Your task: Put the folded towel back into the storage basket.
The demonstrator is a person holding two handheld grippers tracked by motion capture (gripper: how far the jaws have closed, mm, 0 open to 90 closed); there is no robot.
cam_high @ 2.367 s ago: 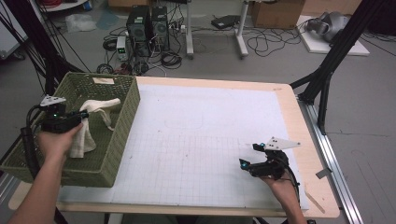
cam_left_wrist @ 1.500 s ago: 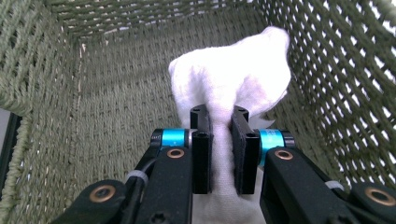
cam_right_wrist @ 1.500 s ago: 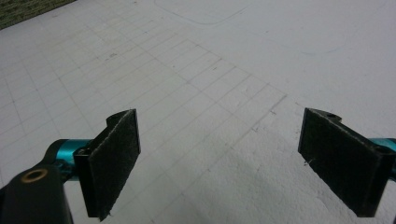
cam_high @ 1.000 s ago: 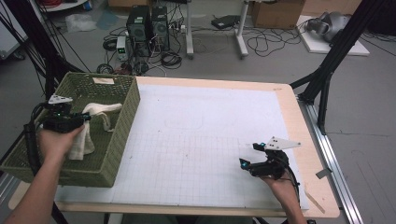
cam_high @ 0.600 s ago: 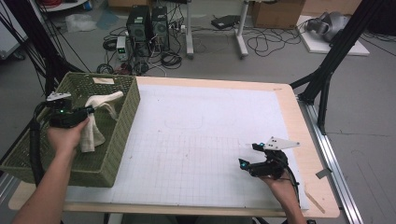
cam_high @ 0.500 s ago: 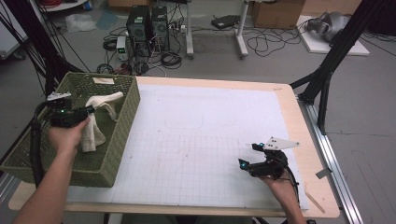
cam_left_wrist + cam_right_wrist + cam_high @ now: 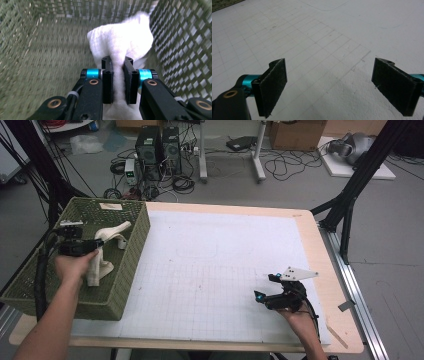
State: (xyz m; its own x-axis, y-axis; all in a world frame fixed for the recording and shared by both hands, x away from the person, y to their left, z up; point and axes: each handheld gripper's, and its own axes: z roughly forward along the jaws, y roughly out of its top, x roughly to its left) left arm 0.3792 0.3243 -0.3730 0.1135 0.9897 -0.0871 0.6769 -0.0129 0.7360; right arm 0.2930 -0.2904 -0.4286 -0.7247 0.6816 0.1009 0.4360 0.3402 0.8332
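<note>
1. Sitting at the left edge of the bench [image 7: 320, 250], the green woven basket [image 7: 131, 251] holds the work in hand: a white cloth [image 7: 102, 251] lies partly inside it, walled in so it cannot slide off.
2. Over the basket, the left claw [image 7: 96, 243] is clamped on the cloth; in the left gripper view its pads pinch a narrow fold of cloth [image 7: 119, 47] between them, with more fabric bunched ahead of the left claw [image 7: 117, 60] and below it.
3. That mid-body pinch seems chosen so the fabric hangs free on both sides.
4. From the high view the cloth's long axis runs from the near, lower end inside the basket up to a tip pointing toward the far right, resting near the basket's right wall.
5. Across the white gridded mat [image 7: 225, 270], nothing else lies between the hands.
6. At the right, the right claw [image 7: 265, 287] hovers low over the mat, well apart from the basket; in the right gripper view its jaws stand wide with nothing between them, the right claw [image 7: 329, 87] apparently waiting.
</note>
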